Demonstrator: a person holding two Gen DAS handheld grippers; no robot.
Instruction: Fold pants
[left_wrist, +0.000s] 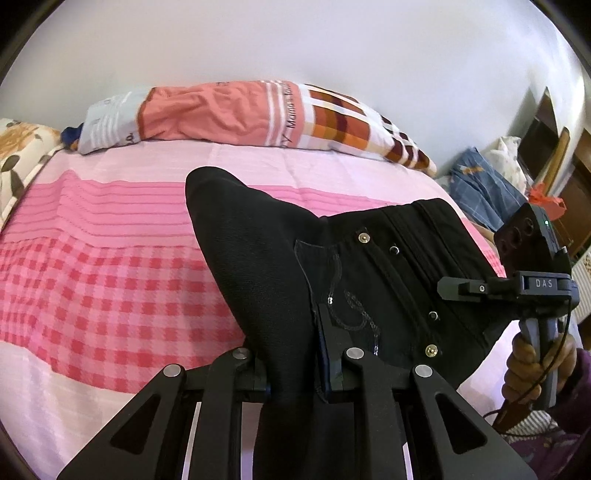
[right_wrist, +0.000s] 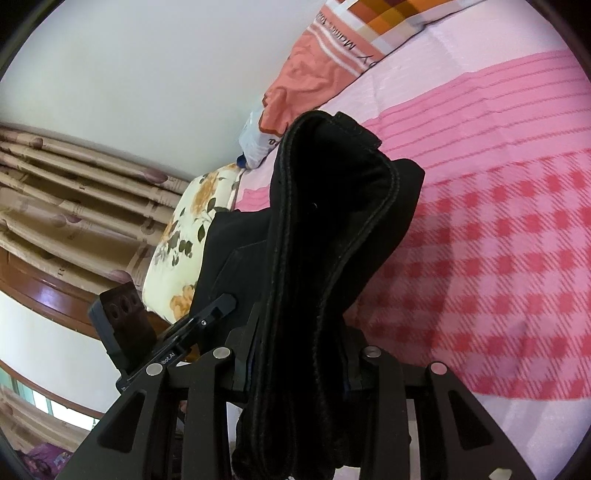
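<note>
The black pants (left_wrist: 369, 266) hang lifted over the bed, showing brass rivets and a sequined pocket. My left gripper (left_wrist: 291, 373) is shut on a thin fold of them near the pocket. In the right wrist view a thick bunch of the pants (right_wrist: 325, 229), with stitched waistband edges, runs up from my right gripper (right_wrist: 299, 369), which is shut on it. That right gripper (left_wrist: 476, 287) also shows at the right of the left wrist view, held by a person's hand (left_wrist: 532, 365). The left gripper's body (right_wrist: 129, 325) shows at the left of the right wrist view.
A pink checked sheet (left_wrist: 110, 280) covers the bed. A long orange and white bolster (left_wrist: 258, 110) lies along the far wall, with a floral pillow (left_wrist: 18, 155) at the left. Folded clothes (left_wrist: 480, 181) sit beyond the bed's right side. Curtains (right_wrist: 74, 184) hang above a wooden frame (right_wrist: 37, 291).
</note>
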